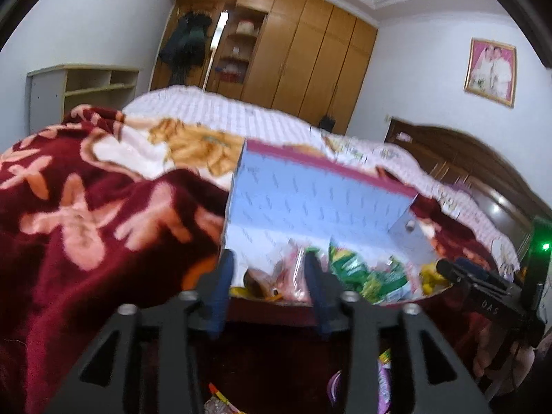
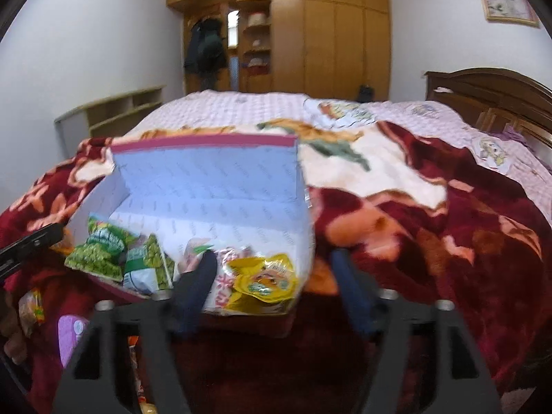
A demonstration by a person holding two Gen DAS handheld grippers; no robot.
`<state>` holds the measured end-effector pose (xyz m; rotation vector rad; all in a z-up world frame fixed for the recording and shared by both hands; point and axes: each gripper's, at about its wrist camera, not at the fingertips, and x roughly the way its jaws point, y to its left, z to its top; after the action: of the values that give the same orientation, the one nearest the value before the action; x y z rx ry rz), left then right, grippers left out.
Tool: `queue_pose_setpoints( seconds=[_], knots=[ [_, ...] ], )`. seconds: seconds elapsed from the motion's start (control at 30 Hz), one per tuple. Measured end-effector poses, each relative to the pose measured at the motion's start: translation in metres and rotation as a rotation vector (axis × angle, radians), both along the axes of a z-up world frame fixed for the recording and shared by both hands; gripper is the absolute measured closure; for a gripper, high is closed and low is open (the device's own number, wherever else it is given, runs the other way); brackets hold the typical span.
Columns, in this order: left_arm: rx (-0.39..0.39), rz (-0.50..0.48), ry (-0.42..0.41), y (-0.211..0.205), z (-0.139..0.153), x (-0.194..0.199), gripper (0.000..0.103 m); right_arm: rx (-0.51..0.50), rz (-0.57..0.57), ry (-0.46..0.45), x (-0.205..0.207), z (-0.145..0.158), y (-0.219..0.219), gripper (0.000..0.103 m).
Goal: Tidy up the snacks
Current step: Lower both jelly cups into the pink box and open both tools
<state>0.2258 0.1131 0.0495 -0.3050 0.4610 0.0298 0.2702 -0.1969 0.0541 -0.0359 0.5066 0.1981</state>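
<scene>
An open box (image 1: 310, 200) with a pale blue lining and a magenta rim sits on a red floral blanket (image 1: 86, 207). In it lie green snack packets (image 1: 355, 269), a pink packet (image 1: 293, 276) and a yellow one (image 1: 431, 277). My left gripper (image 1: 269, 269) is open at the box's near edge, over the pink packet, its pads clear of it. In the right wrist view the same box (image 2: 207, 179) holds the green packets (image 2: 100, 248) and a yellow packet (image 2: 265, 279). My right gripper (image 2: 272, 269) stands wide open around the box's near right corner, holding nothing.
Loose snacks lie on the blanket in front of the box: a purple packet (image 2: 70, 331) and an orange one (image 2: 32, 307). The other gripper (image 1: 452, 270) shows at the right edge. A wooden headboard (image 2: 483, 86), a wardrobe (image 2: 310, 34) and a low shelf (image 2: 114, 107) surround the bed.
</scene>
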Motion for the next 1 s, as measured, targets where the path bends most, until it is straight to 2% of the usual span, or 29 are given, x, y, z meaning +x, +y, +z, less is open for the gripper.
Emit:
queue_pose_setpoints(
  seconds=[0.1, 0.33, 0.43, 0.6, 0.73, 1.0],
  knots=[
    [-0.009, 0.006, -0.041, 0.002, 0.004, -0.008, 0.052, 0.043, -0.001, 0.0, 0.0, 0.002, -0.007, 0.03],
    [-0.021, 0.008, 0.005, 0.005, 0.0, 0.0, 0.052, 0.066, 0.013, 0.058, 0.009, -0.005, -0.01, 0.03],
    [0.012, -0.005, 0.002, -0.003, 0.001, -0.002, 0.052, 0.054, 0.007, 0.055, 0.008, -0.006, -0.009, 0.03],
    [0.061, -0.055, 0.03, -0.017, -0.002, -0.002, 0.051, -0.024, -0.038, 0.038, 0.001, -0.009, 0.001, 0.03],
    [0.062, -0.057, 0.045, -0.019, -0.005, -0.005, 0.051, -0.087, -0.052, -0.032, -0.018, -0.007, 0.012, 0.03],
    [0.135, -0.091, 0.061, -0.036, -0.006, -0.016, 0.046, -0.166, 0.061, -0.039, -0.048, -0.015, 0.037, 0.03]
  ],
)
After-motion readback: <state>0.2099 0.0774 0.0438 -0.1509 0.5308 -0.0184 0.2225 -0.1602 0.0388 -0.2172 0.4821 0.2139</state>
